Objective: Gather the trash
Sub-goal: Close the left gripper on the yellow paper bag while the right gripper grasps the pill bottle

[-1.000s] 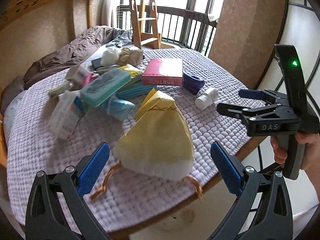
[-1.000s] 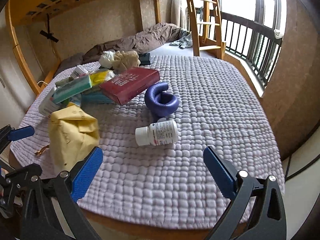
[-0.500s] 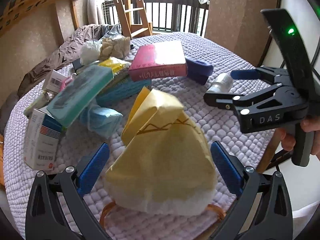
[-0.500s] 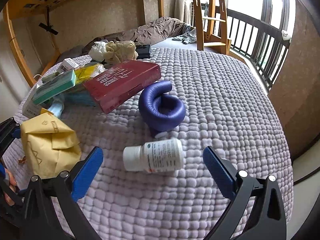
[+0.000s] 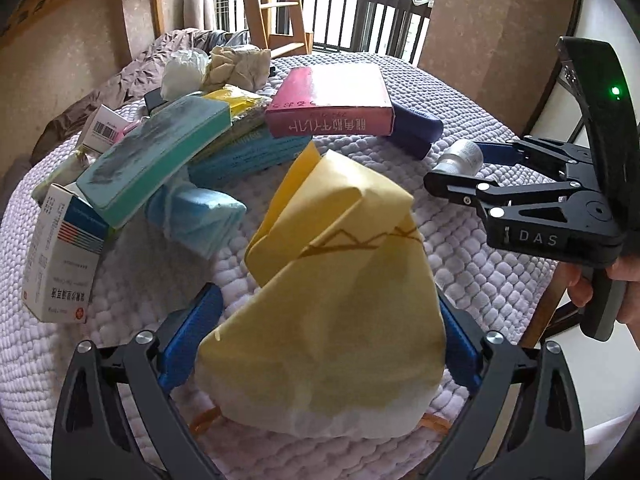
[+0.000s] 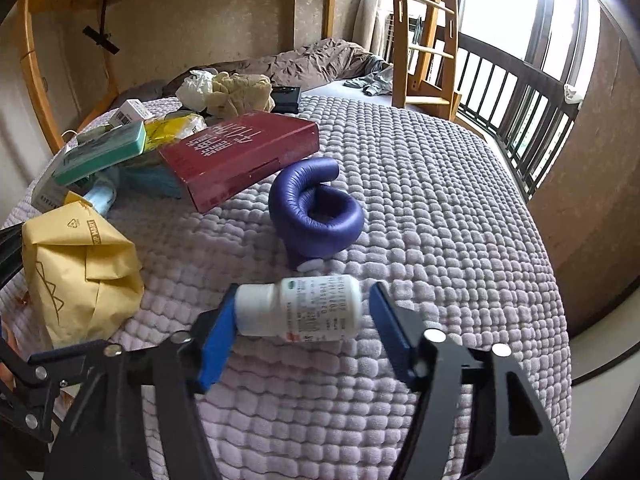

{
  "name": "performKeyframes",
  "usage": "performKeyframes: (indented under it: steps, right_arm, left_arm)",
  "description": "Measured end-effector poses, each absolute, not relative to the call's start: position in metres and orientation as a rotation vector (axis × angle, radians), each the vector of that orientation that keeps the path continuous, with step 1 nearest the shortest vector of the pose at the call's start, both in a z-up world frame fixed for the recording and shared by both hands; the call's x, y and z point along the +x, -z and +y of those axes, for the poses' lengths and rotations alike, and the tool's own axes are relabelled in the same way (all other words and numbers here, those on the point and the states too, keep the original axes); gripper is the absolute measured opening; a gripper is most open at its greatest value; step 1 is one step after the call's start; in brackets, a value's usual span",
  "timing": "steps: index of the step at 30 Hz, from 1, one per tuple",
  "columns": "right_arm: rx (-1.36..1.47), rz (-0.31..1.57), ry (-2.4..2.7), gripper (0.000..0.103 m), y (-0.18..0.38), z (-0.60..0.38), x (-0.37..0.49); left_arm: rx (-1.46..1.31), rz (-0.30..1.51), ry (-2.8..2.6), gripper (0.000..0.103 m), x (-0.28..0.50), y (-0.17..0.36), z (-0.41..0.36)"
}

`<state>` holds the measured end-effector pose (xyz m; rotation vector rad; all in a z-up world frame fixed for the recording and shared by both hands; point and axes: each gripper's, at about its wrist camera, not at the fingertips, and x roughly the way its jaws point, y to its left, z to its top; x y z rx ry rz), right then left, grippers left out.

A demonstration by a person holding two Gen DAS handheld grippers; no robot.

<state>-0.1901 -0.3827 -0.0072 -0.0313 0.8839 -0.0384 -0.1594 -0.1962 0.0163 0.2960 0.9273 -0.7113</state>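
A pickup step is in hand on the quilted bed cover (image 6: 420,184). The crumpled yellow paper bag (image 5: 340,300) lies near the front edge and is straddled by the left gripper (image 5: 324,344), whose jaws stand wide and are only starting to close; no firm grip on the paper can be seen. The white pill bottle (image 6: 300,306) lies on its side between the closing jaws of the right gripper (image 6: 302,326): the left pad is touching its cap, the right pad is just apart. Next, both closures are to be finished squarely before anything is lifted, since the round bottle could roll and the bag could crumple
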Motion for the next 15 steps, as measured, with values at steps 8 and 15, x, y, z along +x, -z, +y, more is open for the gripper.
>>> performKeyframes:
  steps: [8,15]
  right_arm:
    - [-0.007,0.874,0.014,0.056,0.0,-0.378,-0.196]
    - [0.025,0.867,-0.003,0.056,-0.01,-0.371,-0.206]
  left_arm:
    - [0.273,0.922,0.694,0.074,-0.167,-0.022,-0.192]
    - [0.246,0.924,0.694,0.066,-0.167,-0.03,-0.188]
